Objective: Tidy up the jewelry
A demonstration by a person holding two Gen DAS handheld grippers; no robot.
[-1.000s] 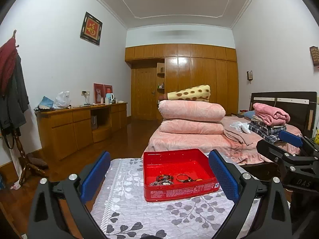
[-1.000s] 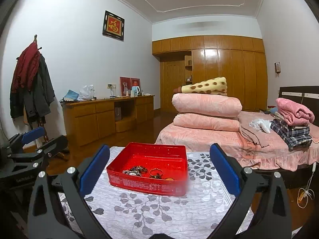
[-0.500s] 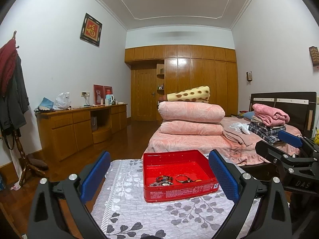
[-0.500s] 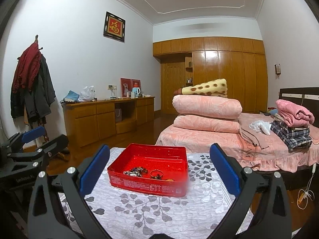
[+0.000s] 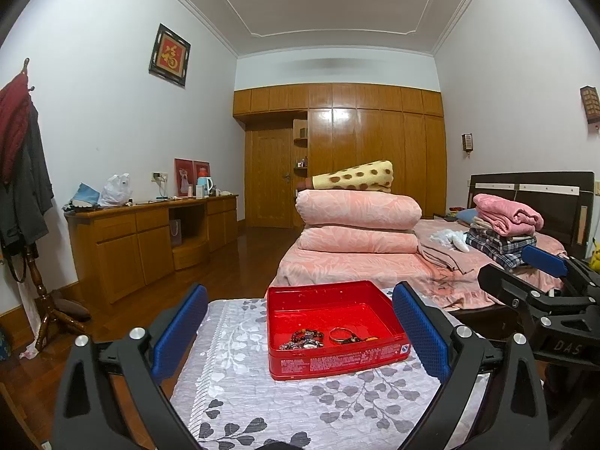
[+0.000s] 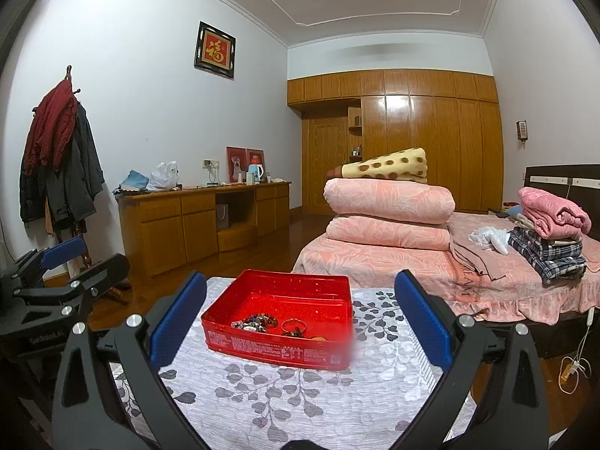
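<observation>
Both the left gripper (image 5: 300, 332) and the right gripper (image 6: 300, 322) hover with jaws spread wide and holding nothing, aimed at the red tin (image 5: 333, 328) that sits on the leaf-patterned cloth (image 5: 232, 386), with the beads (image 5: 305, 339) and a bangle (image 5: 340, 334) bunched in its near corner. The pieces look small and tangled, so a broad pad closing there would likely lift several at once or skid off the tin floor. The tin looks light, and a finger catching its wall could tip it or slide it on the cloth.
</observation>
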